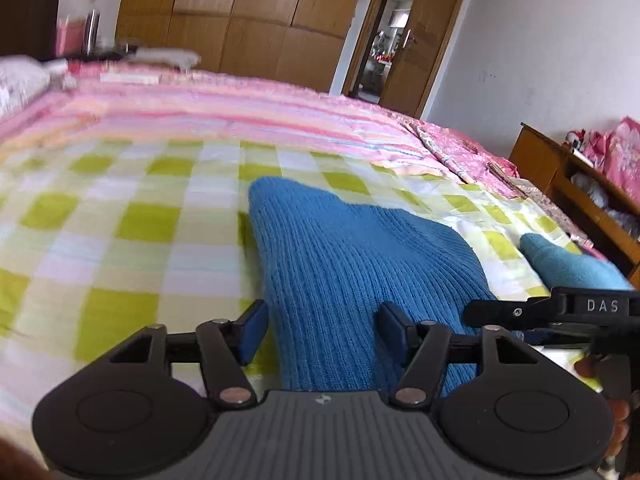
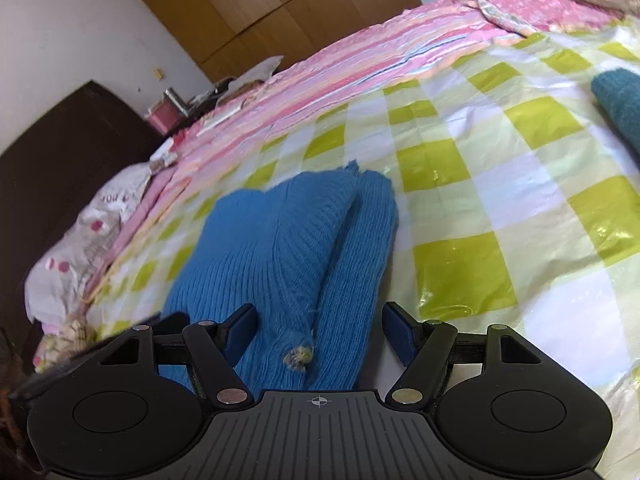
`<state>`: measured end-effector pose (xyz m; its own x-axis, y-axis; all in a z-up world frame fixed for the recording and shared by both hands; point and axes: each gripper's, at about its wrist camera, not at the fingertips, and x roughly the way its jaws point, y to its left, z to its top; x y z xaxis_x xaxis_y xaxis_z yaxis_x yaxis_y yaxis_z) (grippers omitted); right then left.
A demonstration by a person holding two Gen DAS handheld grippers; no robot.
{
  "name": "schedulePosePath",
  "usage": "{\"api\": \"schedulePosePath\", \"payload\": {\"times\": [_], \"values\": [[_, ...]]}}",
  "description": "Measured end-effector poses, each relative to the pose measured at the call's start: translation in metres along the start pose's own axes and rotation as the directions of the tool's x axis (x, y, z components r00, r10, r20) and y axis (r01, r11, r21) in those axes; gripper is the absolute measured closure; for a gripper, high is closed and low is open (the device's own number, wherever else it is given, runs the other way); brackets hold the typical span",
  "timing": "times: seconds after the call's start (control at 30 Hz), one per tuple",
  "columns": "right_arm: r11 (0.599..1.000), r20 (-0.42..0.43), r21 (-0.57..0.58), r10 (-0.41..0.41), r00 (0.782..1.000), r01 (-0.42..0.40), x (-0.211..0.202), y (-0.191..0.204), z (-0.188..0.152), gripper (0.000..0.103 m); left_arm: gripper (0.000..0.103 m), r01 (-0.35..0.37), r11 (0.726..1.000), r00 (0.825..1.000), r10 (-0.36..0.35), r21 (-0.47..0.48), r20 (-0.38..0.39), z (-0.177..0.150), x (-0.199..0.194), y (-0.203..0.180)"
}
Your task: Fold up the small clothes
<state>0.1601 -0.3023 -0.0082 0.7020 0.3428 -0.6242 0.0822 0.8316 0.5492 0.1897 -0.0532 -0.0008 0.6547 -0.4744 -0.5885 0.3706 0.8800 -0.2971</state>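
A blue knit garment (image 1: 352,280) lies on the bed (image 1: 120,216), on a sheet of green and white squares. It looks partly folded: in the right wrist view a long strip of the blue knit, maybe a sleeve, lies along its right side, and a small frayed spot (image 2: 298,356) sits near the close edge. The left claw (image 1: 320,330) is spread wide, with the near end of the knit between its blue pads (image 1: 252,332), but it is not pinching anything. The right claw (image 2: 320,332) is spread wide too, and it hangs over the near edge of the same knit with nothing gripped. In the left wrist view, part of the right claw tool shows just to the right, so the two claws are close side by side. A second, darker teal cloth (image 1: 568,264) lies apart to the right, waiting. My guess is that one fold is done and the next grab is about to start. The next move needs both claws to go down onto the near edge, close on it, then lift and carry it over to the far edge so the knit gets shorter.
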Motion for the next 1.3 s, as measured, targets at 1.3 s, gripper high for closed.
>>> {"api": "schedulePosePath", "payload": {"times": [1.3], "values": [[0.978, -0.018, -0.170, -0.122, 0.992, 0.117, -0.089, 0.069, -0.106, 0.059, 0.054, -0.024, 0.997, 0.994, 0.033, 0.080, -0.105, -0.074, -0.115, -0.033]]}}
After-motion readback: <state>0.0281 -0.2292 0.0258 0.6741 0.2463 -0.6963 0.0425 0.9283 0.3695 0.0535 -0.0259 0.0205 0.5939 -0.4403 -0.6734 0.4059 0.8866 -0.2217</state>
